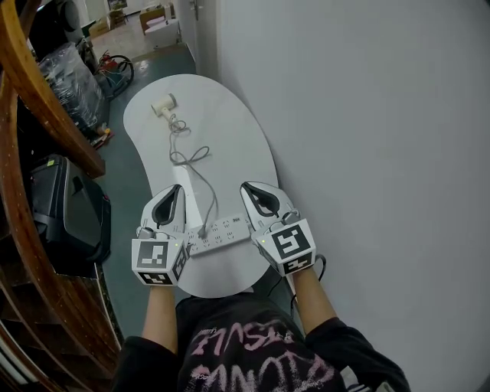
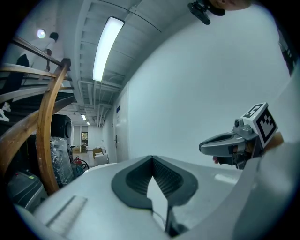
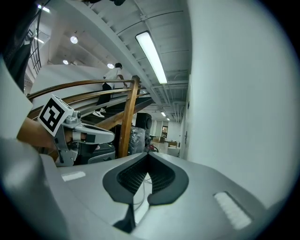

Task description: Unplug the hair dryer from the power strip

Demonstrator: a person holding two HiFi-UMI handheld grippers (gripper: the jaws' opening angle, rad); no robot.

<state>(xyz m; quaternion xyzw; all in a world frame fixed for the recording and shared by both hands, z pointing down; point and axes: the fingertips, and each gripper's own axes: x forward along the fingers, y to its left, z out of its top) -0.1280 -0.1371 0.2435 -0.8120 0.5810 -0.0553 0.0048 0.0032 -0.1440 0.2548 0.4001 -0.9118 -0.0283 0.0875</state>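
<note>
A white oval table stands along a pale wall, with a curved wooden stair rail on its other side. On the floor to the left of the table sits a closed dark case. Farther off, cardboard boxes stand on the floor, and their contents cannot be made out.

A white power strip lies crosswise on the near end of the table. It sits between the two tools, with the left gripper at its left end and the right gripper at its right end. Whether either one touches the strip cannot be told.

The hair dryer, cream-coloured, lies on its side at the far end of the table, well apart from both grippers. Its grey cord loops over the middle of the tabletop and runs down between the two grippers to the strip.

Both grippers point away from the person, toward the dryer. In each gripper's own view, the ribbed dark pads meet at the tips and leave only the hollow behind them. Through that hollow show the white tabletop and a thin line of cord. Neither gripper has hold of anything.
</note>
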